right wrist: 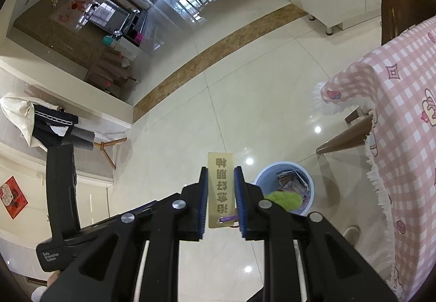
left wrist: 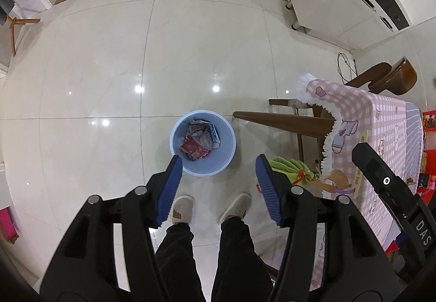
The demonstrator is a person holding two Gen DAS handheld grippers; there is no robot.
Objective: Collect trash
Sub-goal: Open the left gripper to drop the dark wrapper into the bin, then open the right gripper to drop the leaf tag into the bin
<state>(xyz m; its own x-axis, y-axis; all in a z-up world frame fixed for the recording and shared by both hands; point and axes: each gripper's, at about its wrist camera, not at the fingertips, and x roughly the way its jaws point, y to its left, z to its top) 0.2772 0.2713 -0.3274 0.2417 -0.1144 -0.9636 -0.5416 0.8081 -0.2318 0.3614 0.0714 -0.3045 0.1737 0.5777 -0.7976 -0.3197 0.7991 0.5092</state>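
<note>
A light blue trash bin (left wrist: 203,142) stands on the floor with crumpled wrappers (left wrist: 200,140) inside; it also shows in the right wrist view (right wrist: 283,185). My left gripper (left wrist: 218,165) is open and empty, held high above the bin. My right gripper (right wrist: 220,174) is shut on a gold tag (right wrist: 220,187) with dark characters. A green tassel (right wrist: 283,200) hangs from the tag on a purple loop and shows over the bin. In the left wrist view the tassel (left wrist: 288,167) and tag hang just right of my left gripper's right finger.
A table with a pink checked cloth (left wrist: 381,133) (right wrist: 403,116) stands at the right, its wooden leg (left wrist: 283,122) close to the bin. A brown chair (left wrist: 392,77) and white cabinets (left wrist: 340,2) are behind it. The person's slippered feet (left wrist: 209,209) are just before the bin.
</note>
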